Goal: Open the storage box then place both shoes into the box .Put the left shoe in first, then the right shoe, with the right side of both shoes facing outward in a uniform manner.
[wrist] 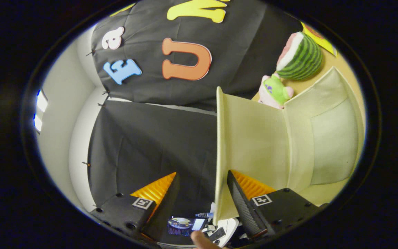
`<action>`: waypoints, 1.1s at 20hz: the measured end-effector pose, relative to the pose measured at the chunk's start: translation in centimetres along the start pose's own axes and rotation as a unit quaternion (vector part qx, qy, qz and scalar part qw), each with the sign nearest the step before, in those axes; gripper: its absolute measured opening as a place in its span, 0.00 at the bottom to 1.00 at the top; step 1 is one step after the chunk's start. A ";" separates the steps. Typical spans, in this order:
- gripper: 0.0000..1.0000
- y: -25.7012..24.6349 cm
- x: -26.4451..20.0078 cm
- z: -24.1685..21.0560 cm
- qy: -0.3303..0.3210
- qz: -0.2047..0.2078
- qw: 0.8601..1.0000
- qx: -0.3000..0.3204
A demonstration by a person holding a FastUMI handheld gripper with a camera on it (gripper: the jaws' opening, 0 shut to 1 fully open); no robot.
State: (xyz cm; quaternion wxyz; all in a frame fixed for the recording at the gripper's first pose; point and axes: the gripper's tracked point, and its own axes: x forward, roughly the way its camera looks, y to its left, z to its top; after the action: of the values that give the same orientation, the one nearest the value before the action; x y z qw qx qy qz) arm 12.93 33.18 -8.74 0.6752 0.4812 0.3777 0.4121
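The cream storage box [333, 138] lies ahead of my right finger, its opening showing a bare inside. Its lid [250, 145] is swung away from the box body and I see it nearly edge-on. The lid's thin free edge [218, 155] runs down between my fingers, close beside the right finger [235, 186] and well apart from the left finger [166, 188]. My gripper [203, 174] is open, with a wide gap on the left of the lid. A white object [228, 226], perhaps a shoe, shows low behind the fingers, mostly hidden.
A watermelon-slice plush [299, 57] and a small green and pink plush [275, 91] sit on the wooden tabletop [330, 65] beyond the box. Black cloth walls [150, 148] stand past the lid. A fingertip [200, 240] and a small screen [185, 224] show behind the fingers.
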 end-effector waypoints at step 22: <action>1.00 -13.8 -18.5 5.1 0.018 -0.321 0.919 -0.228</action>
State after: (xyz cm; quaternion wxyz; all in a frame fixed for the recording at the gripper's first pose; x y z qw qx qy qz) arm 13.25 11.67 -18.63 0.8558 0.1596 0.4200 0.2562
